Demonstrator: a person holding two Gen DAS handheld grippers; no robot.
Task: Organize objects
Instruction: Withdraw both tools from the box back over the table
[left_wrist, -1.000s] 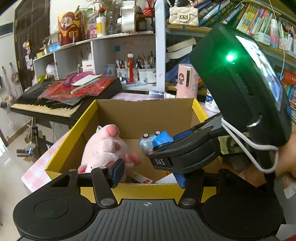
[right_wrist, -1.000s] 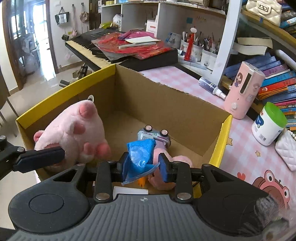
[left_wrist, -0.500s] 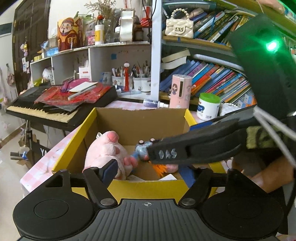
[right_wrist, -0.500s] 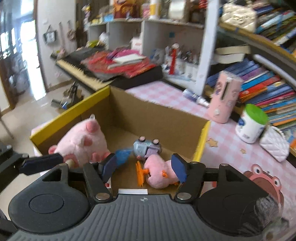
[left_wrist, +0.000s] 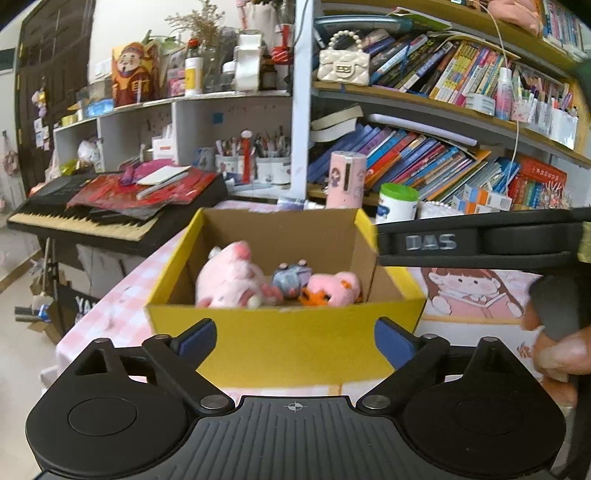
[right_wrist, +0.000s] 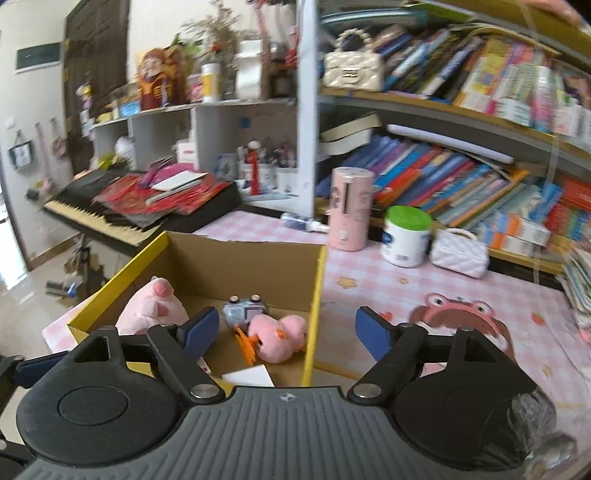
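A yellow cardboard box stands on the pink checked table. Inside lie a pink pig plush, a small grey-blue toy car and a pink plush with orange feet. My left gripper hangs in front of the box's near wall, its jaws opening with nothing between them. My right gripper is above the box's near right corner, its jaws opening too and holding nothing. Below it I see the pig, the car and the pink plush. One right finger crosses the left wrist view.
Behind the box stand a pink cylinder, a white jar with a green lid and a white quilted purse. A keyboard under red papers sits at the left. Bookshelves fill the back. A hand is at right.
Both grippers have drawn back from the box and opened wide. The right gripper let go of the pink plush, which now lies in the box beside the toy car.
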